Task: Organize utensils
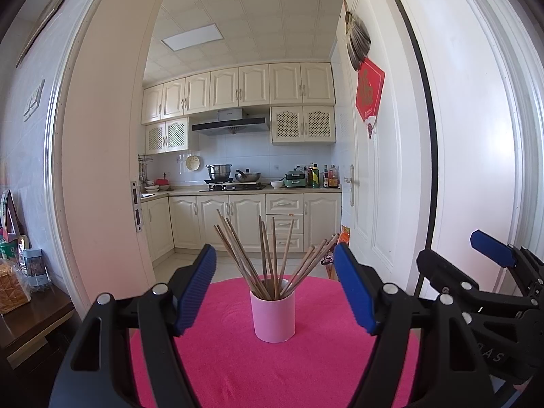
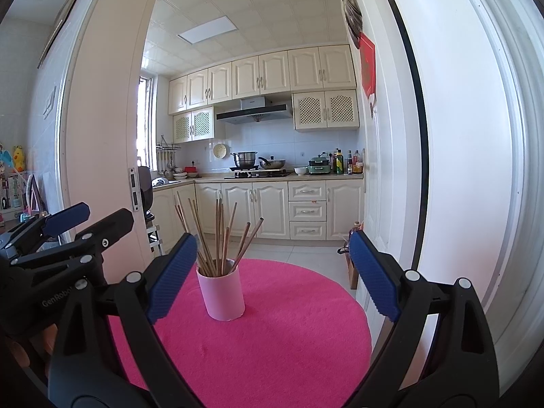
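Fingers (image 1: pixel 353 289) of left gripper (image 1: pixel 275 289) are spread wide, nothing held; right gripper (image 2: pixel 275 278) likewise spread and empty, blue pads (image 2: pixel 173 275) well apart. Chopsticks (image 1: pixel 268 258) are seen standing in pink cup (image 1: pixel 273 316), fanned out, long axes roughly upright and leaning outward to both sides. Cup sits upright on pink round surface (image 1: pixel 306 367), none of the sticks seen lying loose on it. From left gripper, cup is framed dead ahead between the fingers. From right gripper, cup (image 2: pixel 222 294) is offset toward its left finger, so left gripper is judged better lined up. Scene fits both sticks yet to be drawn out and sorted, and sticks already gathered into the cup; stage cannot be settled.
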Tool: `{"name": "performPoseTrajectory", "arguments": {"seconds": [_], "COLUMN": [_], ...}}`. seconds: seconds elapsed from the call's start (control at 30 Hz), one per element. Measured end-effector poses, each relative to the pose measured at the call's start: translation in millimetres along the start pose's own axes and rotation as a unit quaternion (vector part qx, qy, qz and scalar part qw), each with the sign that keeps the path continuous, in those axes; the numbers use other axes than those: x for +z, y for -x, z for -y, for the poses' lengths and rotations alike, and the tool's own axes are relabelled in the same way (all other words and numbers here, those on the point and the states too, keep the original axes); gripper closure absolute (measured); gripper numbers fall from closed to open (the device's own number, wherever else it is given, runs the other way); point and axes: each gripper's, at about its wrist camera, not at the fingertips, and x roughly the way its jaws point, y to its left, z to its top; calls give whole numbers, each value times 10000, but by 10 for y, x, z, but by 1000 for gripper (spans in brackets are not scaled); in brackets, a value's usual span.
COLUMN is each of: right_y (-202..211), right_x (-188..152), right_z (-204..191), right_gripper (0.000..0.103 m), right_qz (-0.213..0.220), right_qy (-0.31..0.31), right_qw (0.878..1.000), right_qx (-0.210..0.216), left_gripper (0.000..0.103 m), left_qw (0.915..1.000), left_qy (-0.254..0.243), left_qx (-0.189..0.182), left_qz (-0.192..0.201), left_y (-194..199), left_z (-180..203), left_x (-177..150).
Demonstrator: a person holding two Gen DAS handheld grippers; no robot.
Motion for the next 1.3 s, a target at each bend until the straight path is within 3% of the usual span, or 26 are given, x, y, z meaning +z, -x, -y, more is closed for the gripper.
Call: {"name": "performPoseTrajectory", "arguments": {"seconds": [1.3], "right_y": [-118], "right_x": [-33], "right_z": [-74], "right_gripper": [13], "right_qz": [-120], "right_qy": [22], "right_qw": [9999], "right_qx": [92], "left_gripper": [32], "left_qw": [9999], "left_qy": [17], "left_qx": [95], "left_qz": [-53], "left_y": [-81], "left_z": [-84], "left_x": [-35]}}
